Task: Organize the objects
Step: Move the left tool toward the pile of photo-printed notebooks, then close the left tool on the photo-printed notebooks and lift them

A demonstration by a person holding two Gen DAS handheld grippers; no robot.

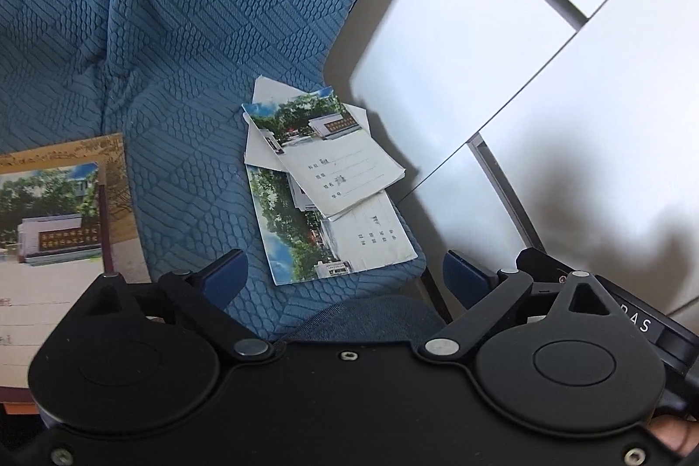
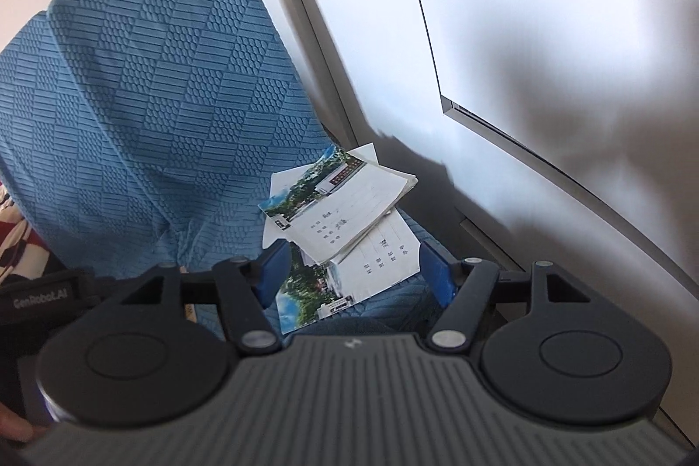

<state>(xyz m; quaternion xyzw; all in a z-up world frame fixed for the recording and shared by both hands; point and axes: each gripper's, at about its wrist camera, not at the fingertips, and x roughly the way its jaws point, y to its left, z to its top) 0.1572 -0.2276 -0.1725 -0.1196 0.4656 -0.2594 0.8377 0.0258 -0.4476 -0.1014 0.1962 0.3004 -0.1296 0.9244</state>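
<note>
Blue quilted sofa fabric [image 1: 183,29] fills our view, beside pale cabinet panels [image 1: 502,42]. We see the untidy heap of thin photo-covered paper booklets [image 1: 325,177] lying askew on the seat, so sorting looks barely begun. Our left claw [image 1: 345,269] and right claw [image 2: 354,269] both gape, holding nothing, near the heap.
</note>
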